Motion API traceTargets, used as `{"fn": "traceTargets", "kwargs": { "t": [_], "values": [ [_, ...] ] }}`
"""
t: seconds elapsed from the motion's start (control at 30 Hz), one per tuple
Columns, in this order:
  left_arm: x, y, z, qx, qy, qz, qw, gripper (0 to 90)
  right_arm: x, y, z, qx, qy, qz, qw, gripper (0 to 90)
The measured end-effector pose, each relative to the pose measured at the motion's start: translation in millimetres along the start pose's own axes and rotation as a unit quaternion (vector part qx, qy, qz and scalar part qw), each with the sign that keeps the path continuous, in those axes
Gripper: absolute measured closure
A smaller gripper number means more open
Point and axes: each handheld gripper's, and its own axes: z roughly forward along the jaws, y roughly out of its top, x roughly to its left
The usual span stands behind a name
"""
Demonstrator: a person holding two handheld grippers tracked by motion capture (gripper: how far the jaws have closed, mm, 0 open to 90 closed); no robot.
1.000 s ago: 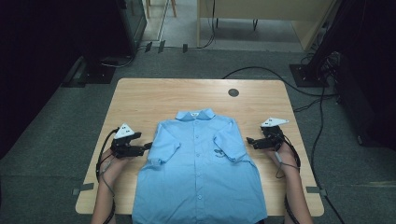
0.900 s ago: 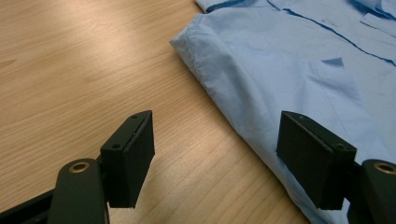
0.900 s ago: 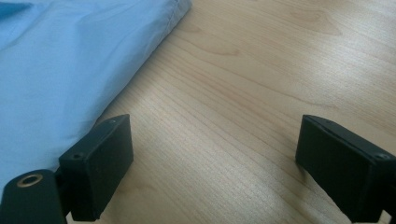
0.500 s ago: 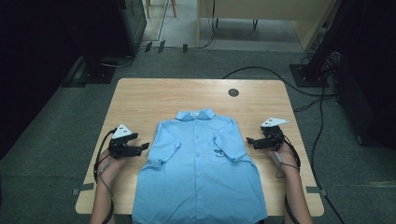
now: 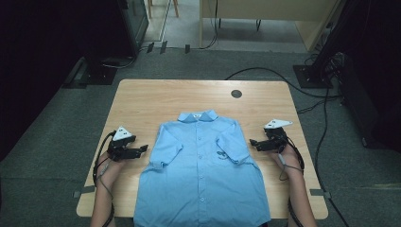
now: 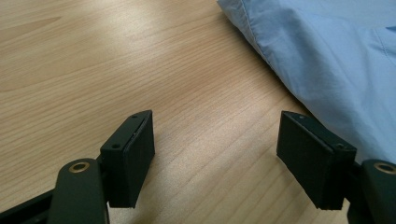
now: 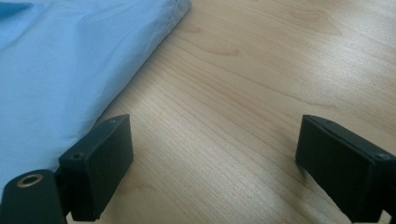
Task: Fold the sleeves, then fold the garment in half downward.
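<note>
High view: a light-blue shirt (image 5: pixel 203 175) lies flat, buttoned, at the middle of the wooden counter (image 5: pixel 156 99). The left gripper (image 5: pixel 142 150) and right gripper (image 5: pixel 254 143) flank its sleeves, jaws wide apart, holding nothing.

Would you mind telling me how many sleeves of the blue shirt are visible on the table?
2. The left sleeve lies beside the left tool; the right sleeve lies beside the right tool. Both rest flat on the table.
</note>
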Motion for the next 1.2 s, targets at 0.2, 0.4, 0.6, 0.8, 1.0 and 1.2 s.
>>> {"fn": "traceTargets", "kwargs": {
  "t": [0.2,0.4,0.6,0.8,1.0,1.2],
  "values": [
    [-0.6,0.6,1.3,0.006,0.010,0.003,0.9999,21.6,0.0,0.0,0.0,0.000,0.000,0.000,1.0000,10.7],
    [-0.6,0.7,1.7,0.008,0.023,-0.001,0.9997,21.4,0.0,0.0,0.0,0.000,-0.001,0.001,1.0000,10.8],
    [-0.6,0.8,1.8,0.009,0.032,-0.009,0.9994,21.3,0.9,-0.4,-0.5,0.000,-0.005,0.006,1.0000,11.0],
    [-2.5,2.1,4.5,0.020,0.031,-0.008,0.9993,9.8,1.8,-1.3,-1.5,0.000,-0.010,0.008,0.9999,11.1],
    [-2.6,2.3,4.6,0.020,0.032,-0.009,0.9992,10.0,3.6,-1.3,-2.4,-0.004,-0.016,0.016,0.9997,15.9],
    [-3.2,4.9,5.6,0.023,0.032,-0.008,0.9992,12.4,3.4,1.3,-2.5,0.007,-0.016,0.016,0.9997,15.9]
  ]
}}
